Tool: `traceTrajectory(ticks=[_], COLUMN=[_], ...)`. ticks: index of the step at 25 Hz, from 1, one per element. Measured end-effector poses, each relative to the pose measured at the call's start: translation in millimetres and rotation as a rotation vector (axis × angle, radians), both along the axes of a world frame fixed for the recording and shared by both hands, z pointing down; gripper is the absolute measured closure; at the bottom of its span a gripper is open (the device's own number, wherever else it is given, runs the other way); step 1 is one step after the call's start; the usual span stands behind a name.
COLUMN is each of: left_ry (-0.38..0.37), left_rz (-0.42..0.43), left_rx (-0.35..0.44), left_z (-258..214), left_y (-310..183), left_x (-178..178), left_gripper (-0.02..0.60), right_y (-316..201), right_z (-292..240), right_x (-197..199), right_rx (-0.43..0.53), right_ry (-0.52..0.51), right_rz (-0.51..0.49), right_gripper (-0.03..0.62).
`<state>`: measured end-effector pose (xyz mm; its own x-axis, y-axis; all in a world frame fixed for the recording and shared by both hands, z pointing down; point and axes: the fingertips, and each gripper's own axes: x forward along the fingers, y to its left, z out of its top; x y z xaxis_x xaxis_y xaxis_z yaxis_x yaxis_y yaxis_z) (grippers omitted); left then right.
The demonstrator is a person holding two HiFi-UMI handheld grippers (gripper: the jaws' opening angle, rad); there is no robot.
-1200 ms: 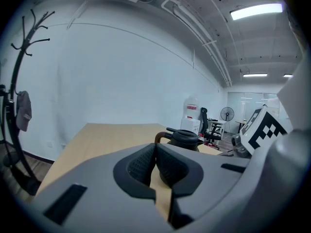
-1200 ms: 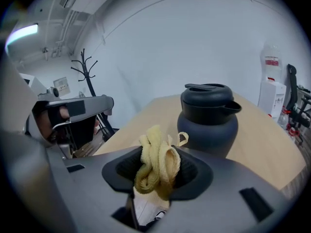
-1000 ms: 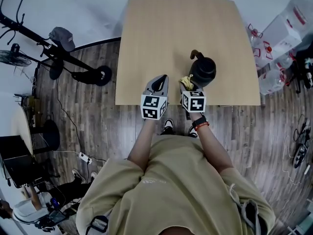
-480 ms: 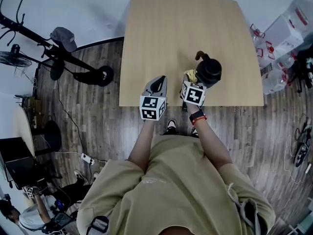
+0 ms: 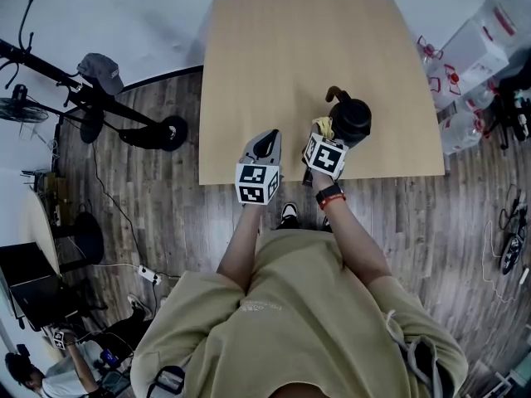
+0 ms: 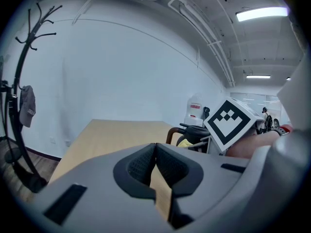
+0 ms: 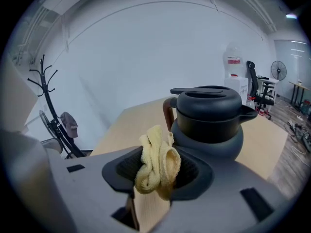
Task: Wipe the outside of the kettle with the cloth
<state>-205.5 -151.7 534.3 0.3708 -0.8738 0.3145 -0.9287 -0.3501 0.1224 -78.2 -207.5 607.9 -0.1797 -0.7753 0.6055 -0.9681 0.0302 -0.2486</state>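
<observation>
Head view looks steeply down on a light wooden table (image 5: 290,48) filling the upper middle of the frame; a dark kettle (image 5: 352,119) stands upright on it right of centre, close to the table's lower edge, its brown handle at the upper left of its body. The right gripper (image 5: 322,136) sits just to the lower left of the kettle, its claw pinching a yellow cloth (image 5: 323,126); the cloth lies right against the kettle's left side, though whether it touches cannot be told from above. The left gripper (image 5: 267,144) hovers over the table's lower edge, left of the right one and apart from the kettle.

Right gripper view shows the cloth (image 7: 159,163) bunched between the dark pads of the right gripper (image 7: 155,174), its folds standing up at the middle of the frame; the kettle (image 7: 210,120) rises just behind and to the right, lid on, spout pointing right.

Left gripper view shows the left gripper (image 6: 156,165) with its jaws pressed together and nothing between them; the kettle (image 6: 190,132) peeks out at centre right, partly behind the other gripper's marker cube.

A coat stand (image 5: 75,94) with a cap (image 5: 100,69) lies at the upper left over the wooden floor (image 5: 149,206); water jugs (image 5: 477,48) are at the upper right.
</observation>
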Motion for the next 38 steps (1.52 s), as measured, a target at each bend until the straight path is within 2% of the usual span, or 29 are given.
traceTrajectory(ticks=[20,38], left_ry=[0.0,0.002], left_rz=[0.015,0.062], left_rx=[-0.013,-0.022], left_z=[9,12], left_y=[2,10], left_x=[35,99], left_gripper=[0.557,0.557], right_y=[28,52], right_z=[18,28], right_x=[29,87], right_rx=[-0.021,-0.069], right_ry=[0.082,0.079], right_rz=[-0.06,-0.063], right_gripper=[0.427,0.426])
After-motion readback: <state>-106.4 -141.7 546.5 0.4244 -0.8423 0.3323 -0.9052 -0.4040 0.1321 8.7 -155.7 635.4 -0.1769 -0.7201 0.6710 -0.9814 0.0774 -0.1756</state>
